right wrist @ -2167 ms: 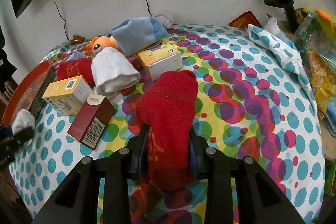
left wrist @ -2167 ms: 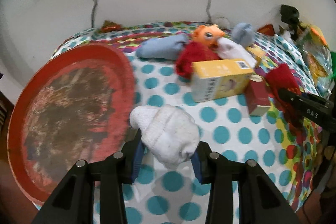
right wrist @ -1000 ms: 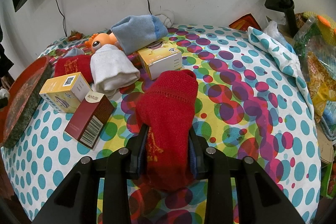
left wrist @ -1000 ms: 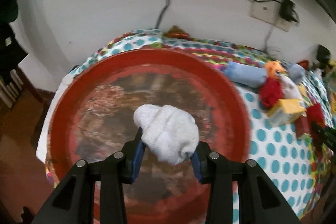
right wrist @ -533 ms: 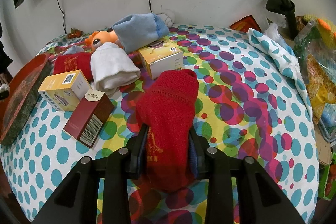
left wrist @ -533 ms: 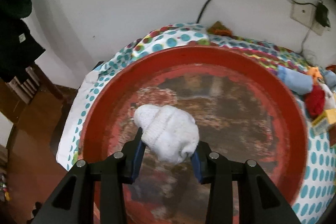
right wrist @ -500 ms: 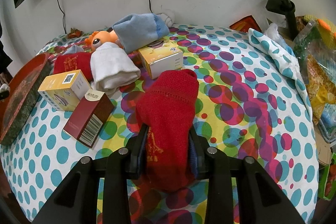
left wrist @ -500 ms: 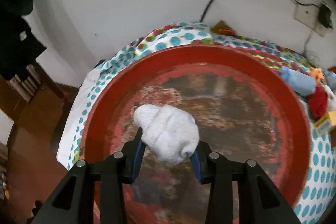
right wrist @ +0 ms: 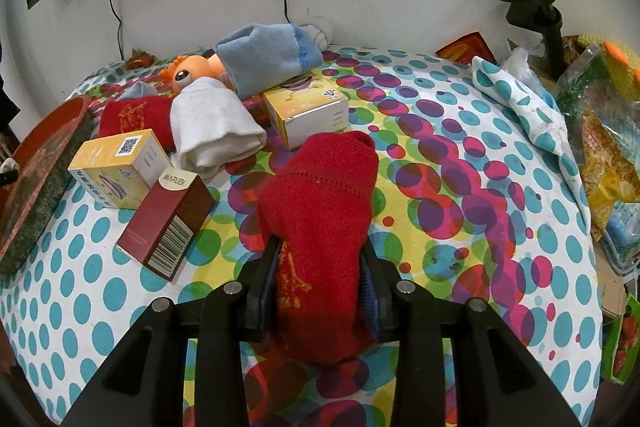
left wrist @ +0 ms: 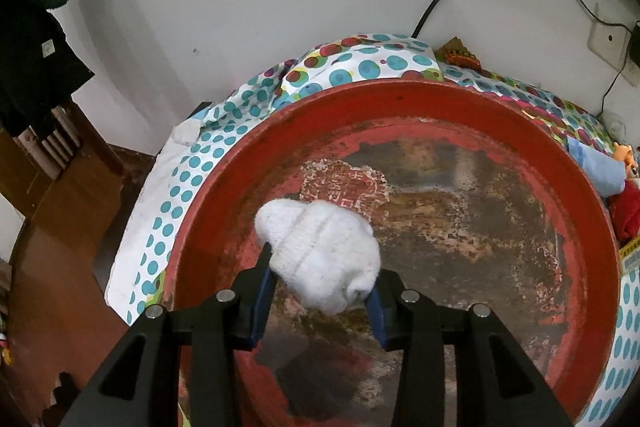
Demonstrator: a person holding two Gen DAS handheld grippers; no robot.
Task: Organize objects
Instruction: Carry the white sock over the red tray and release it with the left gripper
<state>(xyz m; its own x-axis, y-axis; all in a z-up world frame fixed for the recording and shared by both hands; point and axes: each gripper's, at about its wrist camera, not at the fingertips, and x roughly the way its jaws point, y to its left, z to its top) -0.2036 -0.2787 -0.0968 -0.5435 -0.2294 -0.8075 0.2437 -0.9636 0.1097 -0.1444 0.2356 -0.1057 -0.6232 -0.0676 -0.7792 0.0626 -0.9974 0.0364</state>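
Note:
A rolled white sock hangs between the blue pads of my left gripper, just above the worn floor of a big round red tray. The jaws are opening, but the pads still touch the sock on both sides. In the right wrist view my right gripper is shut on a red sock whose toe lies forward on the polka-dot cloth. The red tray's rim shows at the far left of that view.
Left of the red sock lie a maroon box, two yellow boxes, a white sock, a blue sock, another red sock and an orange toy. A black clamp and bags stand right. The table edge and floor lie left of the tray.
My left gripper carried the white sock left from the dotted cloth to over the red tray, and its jaws stand slightly wider. The right gripper and red sock have not moved.

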